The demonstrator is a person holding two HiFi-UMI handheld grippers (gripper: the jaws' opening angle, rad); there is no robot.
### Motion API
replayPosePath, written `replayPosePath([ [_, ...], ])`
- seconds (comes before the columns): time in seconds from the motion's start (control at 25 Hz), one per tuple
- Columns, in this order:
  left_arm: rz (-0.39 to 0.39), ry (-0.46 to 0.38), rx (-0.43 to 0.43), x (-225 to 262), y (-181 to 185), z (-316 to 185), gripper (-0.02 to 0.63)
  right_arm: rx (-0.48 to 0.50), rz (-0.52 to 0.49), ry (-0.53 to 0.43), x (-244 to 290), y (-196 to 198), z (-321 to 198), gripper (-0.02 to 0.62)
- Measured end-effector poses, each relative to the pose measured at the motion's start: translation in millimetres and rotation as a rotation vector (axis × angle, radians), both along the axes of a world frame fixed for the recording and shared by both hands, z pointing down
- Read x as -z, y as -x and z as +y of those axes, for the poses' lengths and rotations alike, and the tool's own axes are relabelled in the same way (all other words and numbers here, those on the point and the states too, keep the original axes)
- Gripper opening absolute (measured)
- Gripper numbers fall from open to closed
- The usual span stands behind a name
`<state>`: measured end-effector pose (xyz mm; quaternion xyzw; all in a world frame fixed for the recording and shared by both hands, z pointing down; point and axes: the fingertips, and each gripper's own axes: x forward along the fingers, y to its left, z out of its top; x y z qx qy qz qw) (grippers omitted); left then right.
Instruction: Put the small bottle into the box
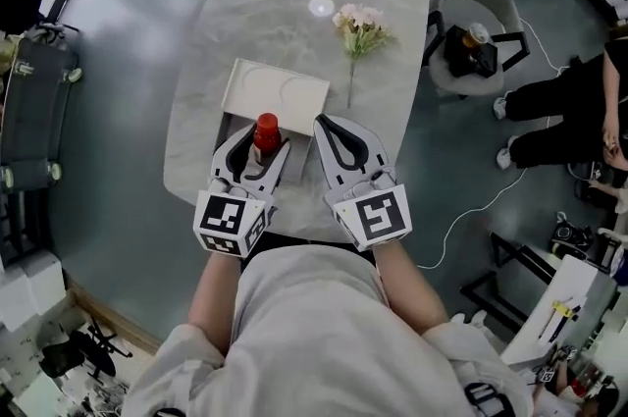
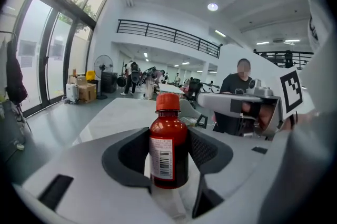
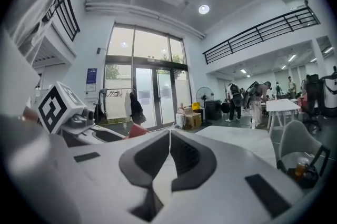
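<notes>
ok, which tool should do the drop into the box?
Left. The left tool is shut on the small bottle and sits right at the box. The right tool is shut on nothing, off to the side.

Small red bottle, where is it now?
The small red bottle sits left of centre in the head view, clamped upright in the left gripper at the white box, beside the right gripper.

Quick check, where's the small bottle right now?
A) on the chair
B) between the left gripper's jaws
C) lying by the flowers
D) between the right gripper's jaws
B: the bottle stands upright, clamped in the left gripper; the right gripper is shut on nothing.
</notes>
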<state>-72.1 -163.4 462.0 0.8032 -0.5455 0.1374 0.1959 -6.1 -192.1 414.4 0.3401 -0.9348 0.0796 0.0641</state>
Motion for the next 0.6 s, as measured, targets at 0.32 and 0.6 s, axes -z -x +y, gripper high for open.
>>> replayPosePath([
  [0.32, -0.027, 0.139, -0.013, -58.0, 5.7, -0.3, 0.235, 0.037, 0.015, 0.094, -45.3, 14.8, -4.3, 0.026],
  [0.6, -0.036, 0.262, -0.072, -111.8, 0.5, 8.4, 0.235, 0.022, 0.05, 0.181, -86.4, 11.1, -3.5, 0.026],
])
